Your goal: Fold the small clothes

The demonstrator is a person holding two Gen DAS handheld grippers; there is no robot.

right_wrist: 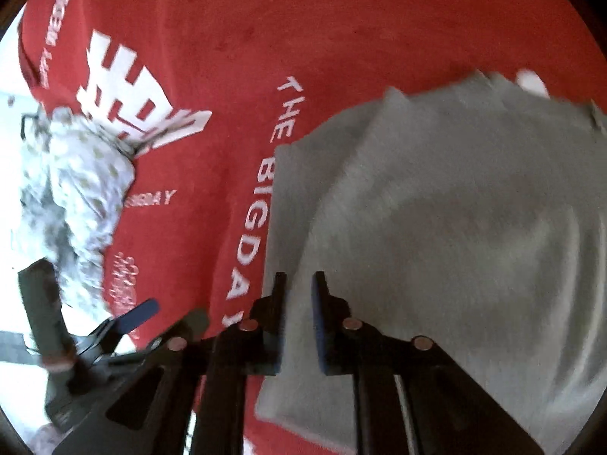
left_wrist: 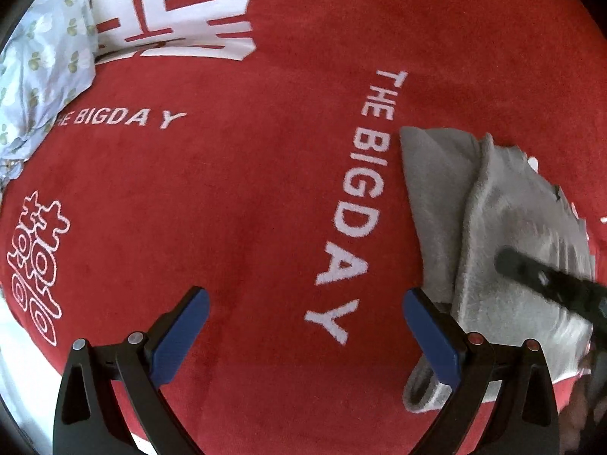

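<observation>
Looks like mid-fold on the soft grey fleece garment (right_wrist: 436,227), lying part-folded on the red plush printed blanket (left_wrist: 246,197); left gripper (left_wrist: 305,328) spread wide, holding nothing; right gripper (right_wrist: 299,284) nearly closed above the cloth, grasp unclear; next probably pinch 1 edge.

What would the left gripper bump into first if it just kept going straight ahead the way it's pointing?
Most likely just the red blanket. The left gripper is wide open over bare red fabric near the "THE BIGDAY" lettering. The grey garment lies off to its right, out of that line. Depth is hard to judge.
</observation>
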